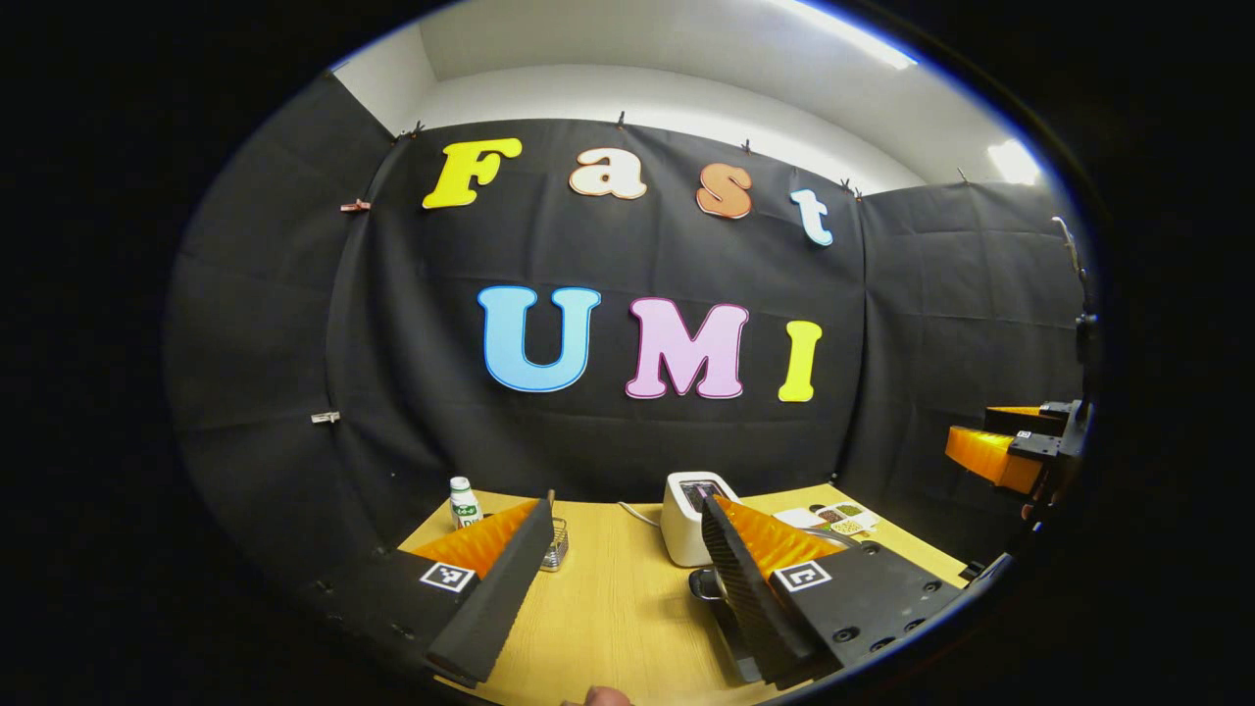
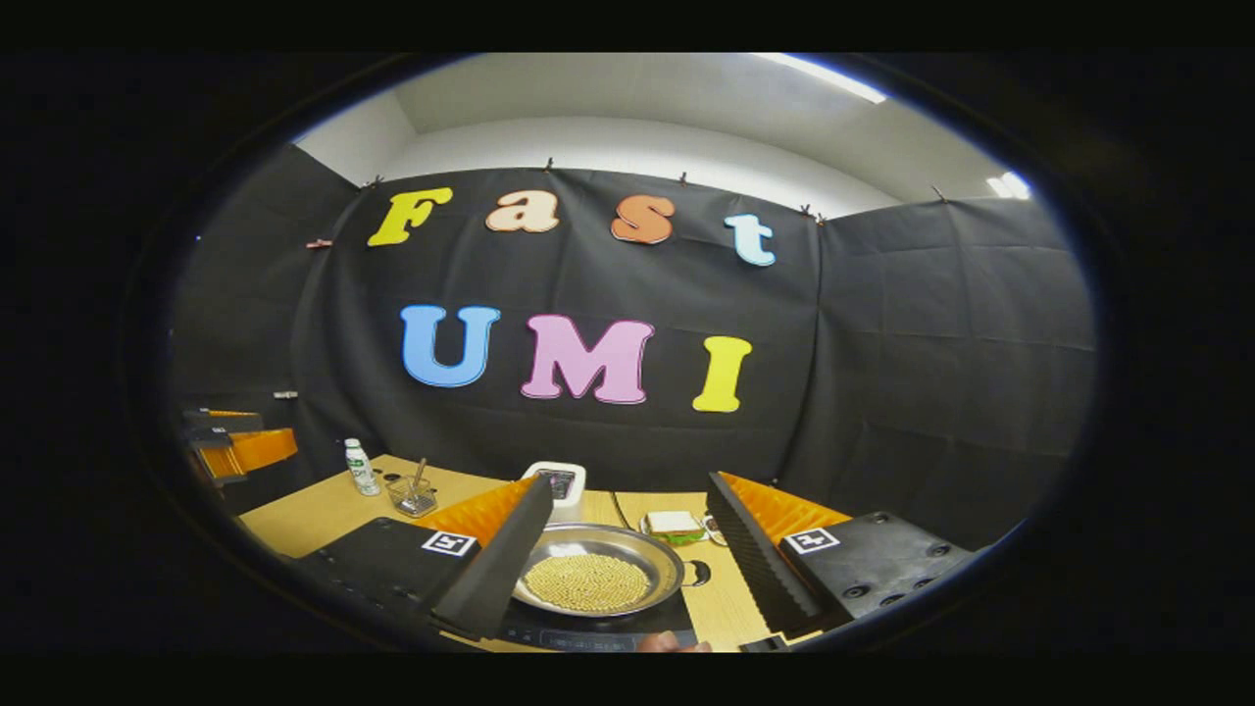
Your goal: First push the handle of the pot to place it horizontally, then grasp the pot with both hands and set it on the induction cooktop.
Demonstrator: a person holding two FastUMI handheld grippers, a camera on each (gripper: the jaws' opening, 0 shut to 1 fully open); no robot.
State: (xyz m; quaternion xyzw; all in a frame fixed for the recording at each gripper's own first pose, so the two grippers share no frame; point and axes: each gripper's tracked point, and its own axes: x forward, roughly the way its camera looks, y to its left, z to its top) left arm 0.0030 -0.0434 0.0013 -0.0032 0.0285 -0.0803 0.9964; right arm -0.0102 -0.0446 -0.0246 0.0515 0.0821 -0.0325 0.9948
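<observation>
The pot [image 2: 598, 574] is a shallow silver pan full of small yellow grains. It sits on the black induction cooktop [image 2: 588, 632] at the near table edge, with a small loop handle [image 2: 698, 572] pointing right. My right gripper [image 2: 629, 480] hovers open above it, touching nothing. My left gripper [image 1: 626, 505] is open too, over bare wood. In the left gripper view, a dark loop of the pot [image 1: 702, 584] peeks out beside one finger, which hides the rest. Each gripper also shows in the other's view, the right gripper [image 1: 1000, 453] and the left gripper [image 2: 240, 446], both held above table height.
On the wooden table [image 1: 608, 608] stand a white appliance [image 1: 691, 515], a small bottle [image 1: 463, 502] and a wire basket [image 1: 556, 544]. A tray of small dishes [image 1: 838, 517] lies at the back right. A plate with a sandwich [image 2: 674, 525] lies behind the pot.
</observation>
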